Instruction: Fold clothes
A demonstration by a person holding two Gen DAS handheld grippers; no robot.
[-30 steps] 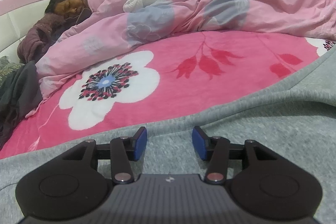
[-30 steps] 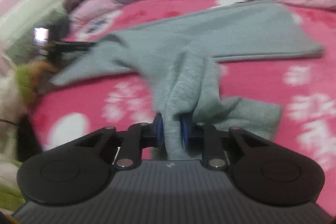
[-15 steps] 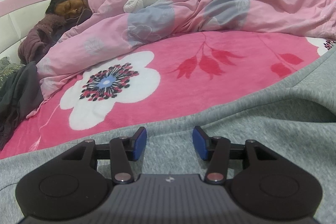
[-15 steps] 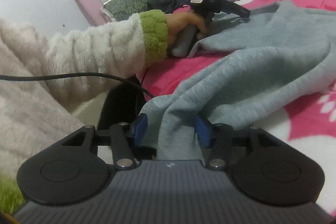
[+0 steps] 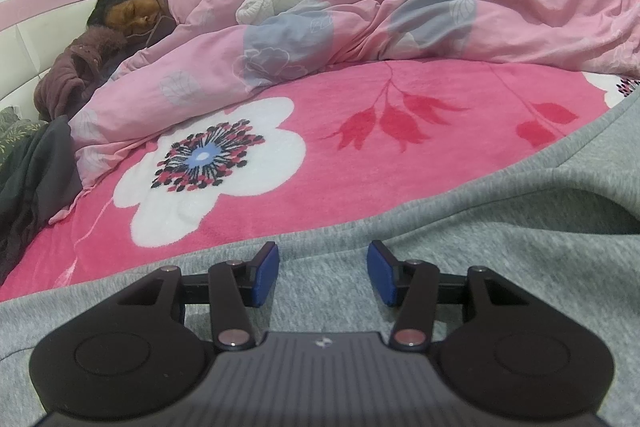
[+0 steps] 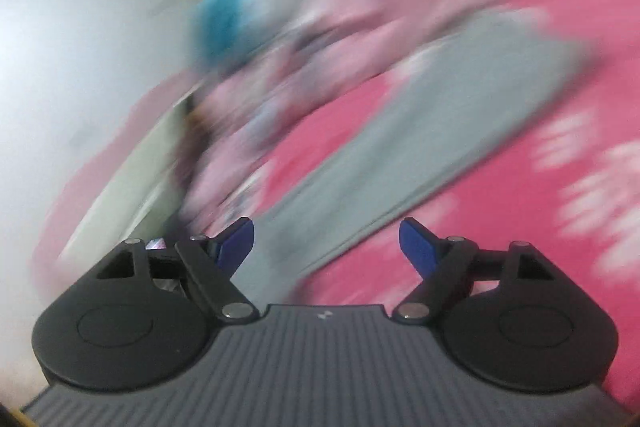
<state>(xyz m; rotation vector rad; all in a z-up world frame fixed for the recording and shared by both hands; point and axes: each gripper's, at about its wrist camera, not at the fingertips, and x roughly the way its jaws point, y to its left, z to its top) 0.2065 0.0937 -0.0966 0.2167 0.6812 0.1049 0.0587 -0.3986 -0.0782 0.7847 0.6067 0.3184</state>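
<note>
Bed [image 5: 400, 163] carries grey garment [image 5: 500, 247], unfolded; left gripper [image 5: 322, 277] half-open over it, right gripper [image 6: 327, 242] just opened wide, empty.

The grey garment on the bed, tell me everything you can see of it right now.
The grey garment looks like soft, heathered fleece knit. It lies spread over the pink flowered blanket, with a rounded fold bulging at the right and a stitched seam near its upper right edge. The left gripper sits over it, jaws apart, pinching no cloth. In the blurred right wrist view, a long grey stretch runs diagonally across the blanket.
</note>
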